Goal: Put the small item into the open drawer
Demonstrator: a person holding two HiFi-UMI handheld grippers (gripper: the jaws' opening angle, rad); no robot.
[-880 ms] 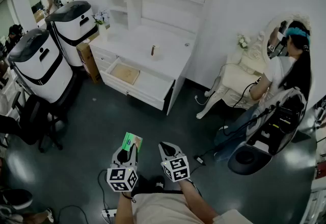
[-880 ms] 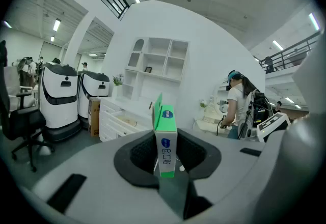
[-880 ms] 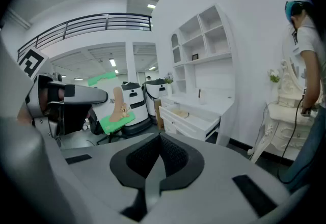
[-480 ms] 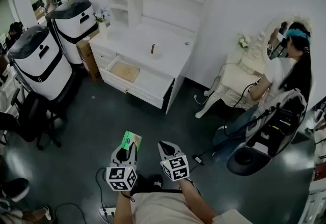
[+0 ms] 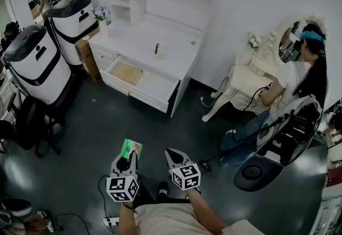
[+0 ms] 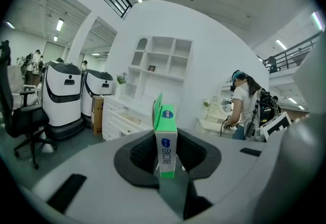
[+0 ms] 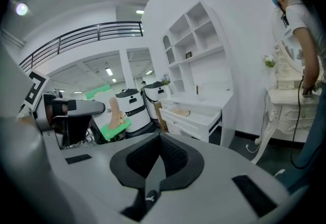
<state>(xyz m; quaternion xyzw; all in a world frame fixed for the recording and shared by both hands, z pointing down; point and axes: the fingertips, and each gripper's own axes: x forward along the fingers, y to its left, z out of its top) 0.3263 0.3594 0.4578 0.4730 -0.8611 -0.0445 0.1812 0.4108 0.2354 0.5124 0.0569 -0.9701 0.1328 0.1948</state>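
Note:
A small green and white box [image 5: 130,149] stands upright between the jaws of my left gripper [image 5: 126,161], which is shut on it low in the head view. The left gripper view shows the same box [image 6: 166,139] pinched on both flat sides. Beside it my right gripper [image 5: 174,158] is shut with nothing in it. From the right gripper view, its jaws meet [image 7: 160,159] and the box [image 7: 115,120] shows at left. The open drawer [image 5: 140,80] of a white dresser lies well ahead across the dark floor, also as drawer [image 6: 130,116] and drawer [image 7: 192,114].
Two white and black machines [image 5: 35,63] stand left of the dresser, with a black chair [image 5: 25,127] nearer. A small bottle [image 5: 156,48] stands on the dresser top. At right a person [image 5: 301,71] works at a vanity table [image 5: 243,81]; cables [image 5: 211,162] trail over the floor.
The view has shifted a little, so the dresser sits slightly further left and the grippers lower. The box stays held in the left gripper; the right stays shut.

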